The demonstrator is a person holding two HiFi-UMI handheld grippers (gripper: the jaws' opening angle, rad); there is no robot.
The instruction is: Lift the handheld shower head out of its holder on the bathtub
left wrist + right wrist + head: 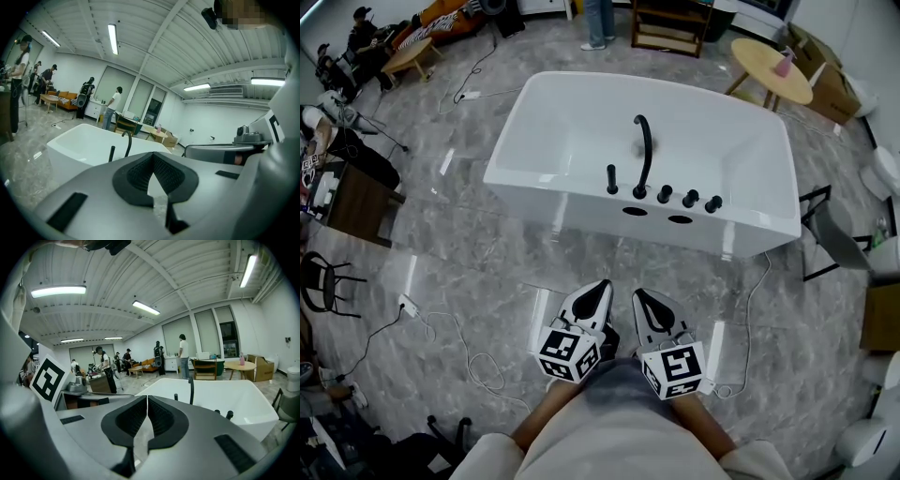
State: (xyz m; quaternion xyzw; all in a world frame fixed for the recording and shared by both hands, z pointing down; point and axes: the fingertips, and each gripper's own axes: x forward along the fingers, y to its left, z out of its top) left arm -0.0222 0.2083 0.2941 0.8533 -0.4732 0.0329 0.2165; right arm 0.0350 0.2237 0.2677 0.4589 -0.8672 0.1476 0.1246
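A white bathtub (581, 122) stands ahead on the grey marble floor. On its near rim, the handheld shower head (612, 178) stands upright as a short black rod in its holder. It is left of the curved black spout (644, 150) and three black knobs (689, 198). My left gripper (602, 286) and right gripper (639, 295) are side by side, low and well short of the tub, both shut and holding nothing. In the left gripper view the shower head (111, 153) rises beyond the shut jaws. In the right gripper view the shower head (176, 396) is just left of the spout (191, 389).
Cables (469, 356) trail over the floor at my left and right. A black chair (820, 234) stands by the tub's right end. A round wooden table (772, 70) sits behind the tub. People and furniture fill the far left of the room.
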